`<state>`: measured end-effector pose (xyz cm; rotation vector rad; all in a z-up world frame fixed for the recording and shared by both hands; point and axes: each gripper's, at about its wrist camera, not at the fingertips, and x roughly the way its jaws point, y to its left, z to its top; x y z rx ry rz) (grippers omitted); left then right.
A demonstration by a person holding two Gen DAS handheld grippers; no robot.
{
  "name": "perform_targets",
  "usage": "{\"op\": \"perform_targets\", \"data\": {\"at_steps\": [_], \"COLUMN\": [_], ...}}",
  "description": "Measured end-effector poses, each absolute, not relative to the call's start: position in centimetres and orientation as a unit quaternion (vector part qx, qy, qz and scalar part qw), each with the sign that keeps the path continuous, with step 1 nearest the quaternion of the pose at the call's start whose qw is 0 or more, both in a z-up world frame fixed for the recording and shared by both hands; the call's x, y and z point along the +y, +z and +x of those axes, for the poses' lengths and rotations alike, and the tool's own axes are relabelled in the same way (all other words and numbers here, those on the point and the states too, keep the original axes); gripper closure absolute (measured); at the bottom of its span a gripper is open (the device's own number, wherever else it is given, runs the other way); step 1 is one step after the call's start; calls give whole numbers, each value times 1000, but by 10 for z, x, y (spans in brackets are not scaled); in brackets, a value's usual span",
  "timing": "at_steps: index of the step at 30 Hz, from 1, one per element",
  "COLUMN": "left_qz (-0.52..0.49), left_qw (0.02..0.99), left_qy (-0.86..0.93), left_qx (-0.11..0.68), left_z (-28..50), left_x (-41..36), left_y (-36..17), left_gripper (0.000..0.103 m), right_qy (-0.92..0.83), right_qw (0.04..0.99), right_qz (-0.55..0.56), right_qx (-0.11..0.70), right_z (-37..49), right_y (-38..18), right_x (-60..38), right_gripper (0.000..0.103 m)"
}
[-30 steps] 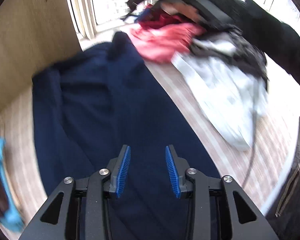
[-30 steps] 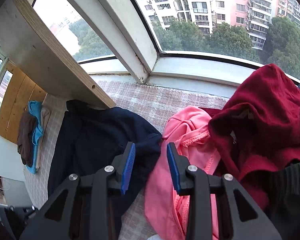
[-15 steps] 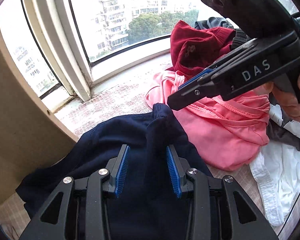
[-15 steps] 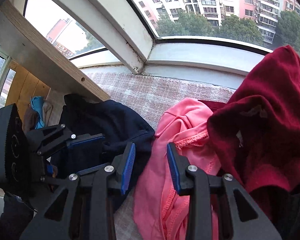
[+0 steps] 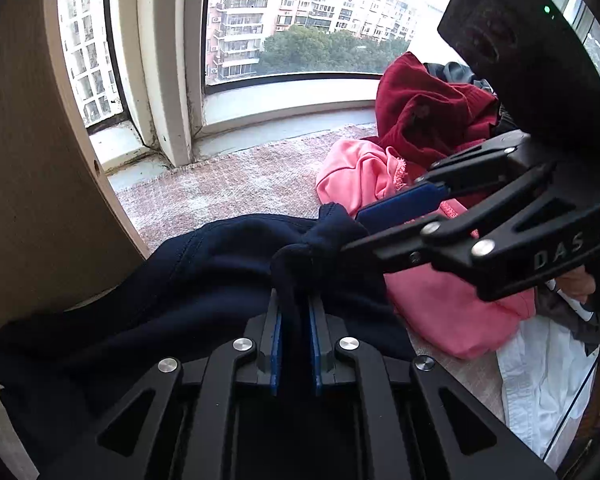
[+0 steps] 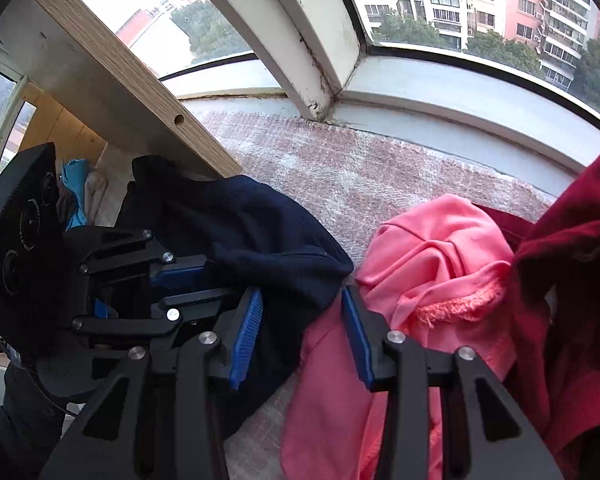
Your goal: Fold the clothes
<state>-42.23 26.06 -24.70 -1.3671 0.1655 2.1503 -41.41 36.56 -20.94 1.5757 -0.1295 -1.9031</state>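
My left claw (image 5: 294,312) has closed since half a second ago, pinching the navy garment (image 5: 204,280) on the desk. Right claw (image 6: 300,312), open beside it, should grip next.

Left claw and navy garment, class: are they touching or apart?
Touching. The left wrist view shows the left claw shut on a bunched fold of the navy garment, cloth pinched between both blue pads.

White garment (image 5: 540,384) cut off at frame edge; folded stack (image 6: 78,196) half hidden behind left gripper (image 6: 204,284).
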Motion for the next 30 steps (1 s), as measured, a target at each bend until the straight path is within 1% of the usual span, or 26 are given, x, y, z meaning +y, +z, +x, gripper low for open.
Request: {"op": "perform_targets", "data": {"at_steps": [1,2,4,5,8,10,12,14,15,16,17,18,19,20,24,28,30], "left_qz": [-510,-510,-508,-504,-496,-492,-488,-487,-491,-495,-496,-494,-492,-492,-498,-507,-515], "left_qw": [286,282,271,263,269,275,282,286,285,282,279,278,281,286,312,332,336], "left_qy": [808,810,813,818,820,820,820,818,815,812,811,810,810,808,796,776,770], "left_qx": [68,73,83,92,97,98,99,105,114,127,139,147,151,152,144,172,168], "left_z": [-422,-422,-419,-416,-404,-396,-388,-381,-378,-375,-370,-365,-359,-353,-325,-299,-296], "left_x": [259,257,251,246,243,242,242,244,249,254,258,260,261,262,266,278,282], "left_y": [-244,-243,-238,-234,-227,-224,-221,-221,-226,-231,-234,-234,-233,-232,-229,-238,-245], "left_gripper": [81,80,79,79,79,78,77,77,77,77,77,77,77,77,77,77,77], "right_qy": [-723,-721,-713,-708,-712,-723,-737,-736,-732,-731,-733,-734,-738,-742,-727,-708,-701], "right_qw": [332,338,339,336,345,364,367,332,313,310,318,325,324,323,316,315,314], "right_qz": [603,599,603,609,598,577,563,589,604,607,600,592,584,576,582,609,618], "right_qx": [-61,-81,-114,-126,-130,-108,-73,-27,-15,-26,-50,-73,-94,-114,-179,-170,-168], "right_z": [-416,-418,-424,-428,-429,-427,-429,-435,-437,-437,-435,-434,-433,-432,-439,-437,-438], "right_y": [-214,-216,-221,-223,-206,-183,-173,-187,-193,-194,-190,-186,-180,-175,-176,-197,-208], "right_x": [365,367,372,374,382,378,368,355,354,358,365,374,385,396,426,413,404], "right_gripper": [62,63,82,96,96,96,95,91,91,90,86,78,73,66,64,64,64]}}
